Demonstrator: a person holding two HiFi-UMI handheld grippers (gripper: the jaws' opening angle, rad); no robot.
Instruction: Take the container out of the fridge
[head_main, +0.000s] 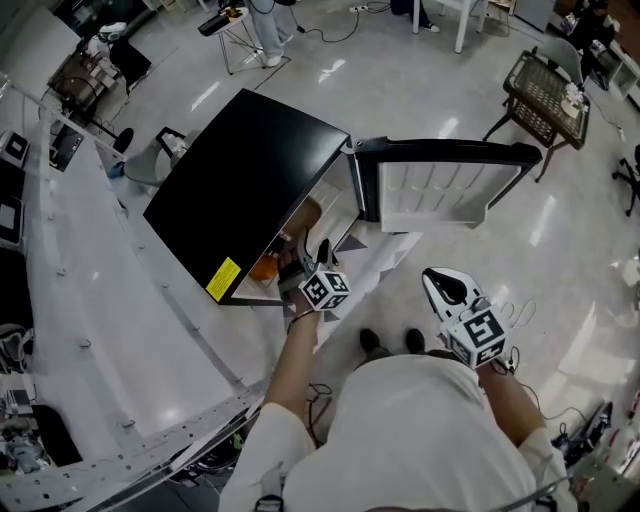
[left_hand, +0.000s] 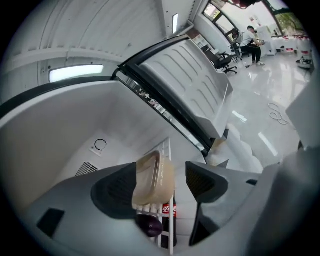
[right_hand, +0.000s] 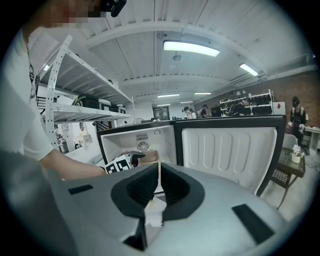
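The black mini fridge (head_main: 240, 180) stands with its door (head_main: 440, 190) swung open to the right. Inside it, a beige translucent container (left_hand: 152, 180) rests on a white wire shelf (left_hand: 168, 150). My left gripper (left_hand: 165, 175) reaches into the fridge with its jaws open. The container lies between them, close against the left jaw and well clear of the right one. In the head view the left gripper (head_main: 305, 262) is at the fridge mouth. My right gripper (head_main: 433, 280) hangs back near my body, shut and empty, pointing toward the open fridge (right_hand: 150, 140).
Below the container lie a dark purple object (left_hand: 150, 226) and a red-labelled bottle (left_hand: 169, 210). A long white rack (head_main: 90, 260) runs along the left. A wicker table (head_main: 545, 95) stands at the far right. People sit in the far background.
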